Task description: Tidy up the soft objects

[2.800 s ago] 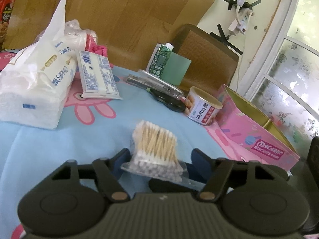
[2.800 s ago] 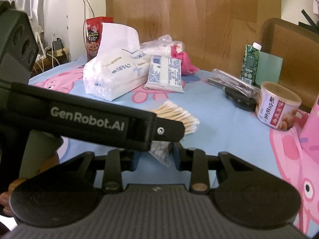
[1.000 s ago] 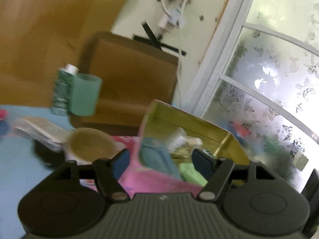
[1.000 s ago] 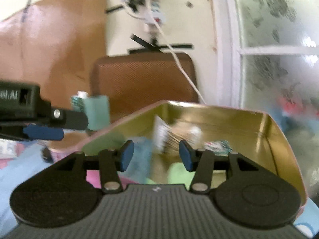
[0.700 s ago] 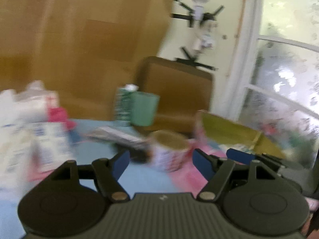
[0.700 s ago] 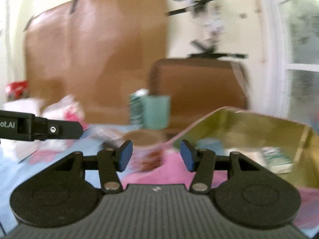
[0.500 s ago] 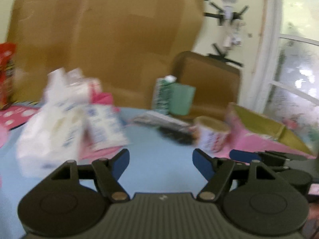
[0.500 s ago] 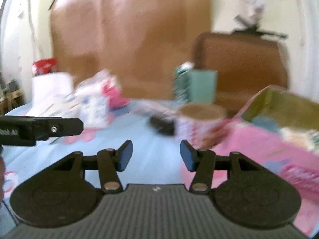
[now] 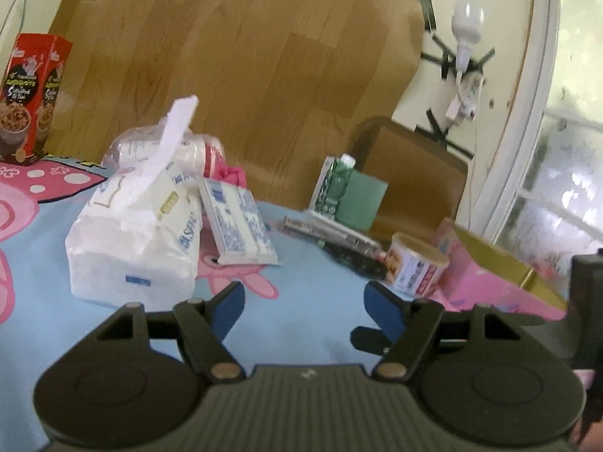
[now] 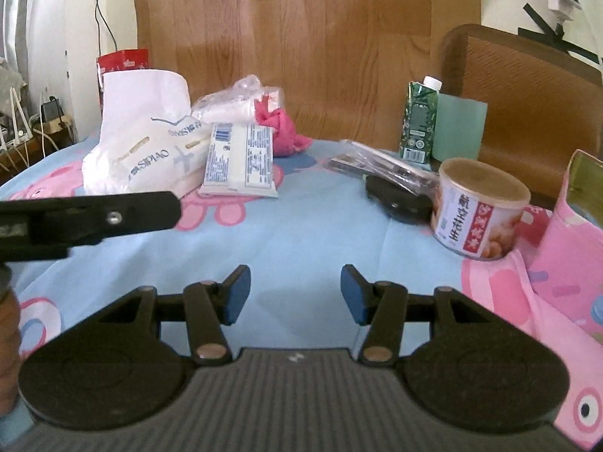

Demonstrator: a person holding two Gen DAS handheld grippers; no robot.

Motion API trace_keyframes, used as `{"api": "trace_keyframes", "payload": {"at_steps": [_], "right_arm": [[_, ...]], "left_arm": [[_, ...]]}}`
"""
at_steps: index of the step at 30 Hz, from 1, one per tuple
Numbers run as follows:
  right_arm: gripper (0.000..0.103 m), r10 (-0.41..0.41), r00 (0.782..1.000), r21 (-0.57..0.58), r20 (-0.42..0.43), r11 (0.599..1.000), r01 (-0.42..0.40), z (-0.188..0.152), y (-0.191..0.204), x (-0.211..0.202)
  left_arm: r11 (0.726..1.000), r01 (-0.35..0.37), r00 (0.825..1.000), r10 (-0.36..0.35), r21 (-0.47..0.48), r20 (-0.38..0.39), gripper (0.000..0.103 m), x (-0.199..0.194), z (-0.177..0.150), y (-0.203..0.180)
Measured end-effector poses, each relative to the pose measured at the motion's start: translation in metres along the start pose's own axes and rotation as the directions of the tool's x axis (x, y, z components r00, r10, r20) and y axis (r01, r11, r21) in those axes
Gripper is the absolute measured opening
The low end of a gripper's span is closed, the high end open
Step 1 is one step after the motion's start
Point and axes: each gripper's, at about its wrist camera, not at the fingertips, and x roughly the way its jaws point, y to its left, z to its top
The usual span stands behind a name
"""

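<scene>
The soft things left are grouped at the far left of the table (image 10: 301, 233): the big white tissue pack (image 10: 150, 154), the flat wipes packet (image 10: 241, 162) leaning on its side, a clear bag w/ white rolls (image 10: 233, 107) behind, and a pink cloth (image 10: 282, 132) next to that. The pink tin box (image 10: 576, 203) stands open at the right edge, well apart from them.

I think the tissue pack is light but bulky and squashy; the film is prob. slippery, so best to take it across the narrow top edge or near the loose sheet, not around the full body. The wipes packet seems flat and a bit stiffer, easy to pinch at one edge. The pink cloth will just crumple, any fold is ok.

The left gripper (image 9: 303, 307) has just been opening its jaws; they stand about half wide, nothing between the pads, only blue tablecloth under. The right gripper (image 10: 294, 293) is also about half apart and empty, touching nothing. Both hover over bare cloth, near the packs but not reaching them.
</scene>
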Motion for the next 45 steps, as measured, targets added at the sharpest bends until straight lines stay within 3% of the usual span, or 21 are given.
{"api": "trace_keyframes", "payload": {"at_steps": [9, 13, 17, 29, 45], "right_arm": [[0.056, 0.026, 0.999, -0.009, 0.039, 1.000, -0.026, 0.028, 0.002, 0.023], [0.071, 0.063, 0.996, 0.028, 0.059, 0.997, -0.065, 0.047, -0.002, 0.035], [0.071, 0.085, 0.995, 0.057, 0.049, 0.994, -0.088, 0.057, -0.004, 0.048], [0.072, 0.100, 0.994, 0.067, -0.032, 0.993, -0.098, 0.051, -0.006, 0.069], [0.073, 0.111, 0.992, 0.028, -0.065, 0.994, -0.110, 0.049, -0.001, 0.083]], "left_arm": [[0.993, 0.005, 0.998, 0.002, -0.117, 0.056, 0.078, -0.008, 0.003, 0.020], [0.990, -0.008, 0.996, 0.021, -0.142, 0.084, 0.079, -0.011, 0.002, 0.023], [0.987, -0.016, 0.995, 0.032, -0.158, 0.096, 0.080, -0.012, 0.003, 0.027], [0.989, -0.011, 0.995, 0.025, -0.144, 0.100, 0.081, -0.011, 0.002, 0.025], [0.989, -0.009, 0.995, 0.024, -0.145, 0.099, 0.083, -0.011, 0.002, 0.024]]}}
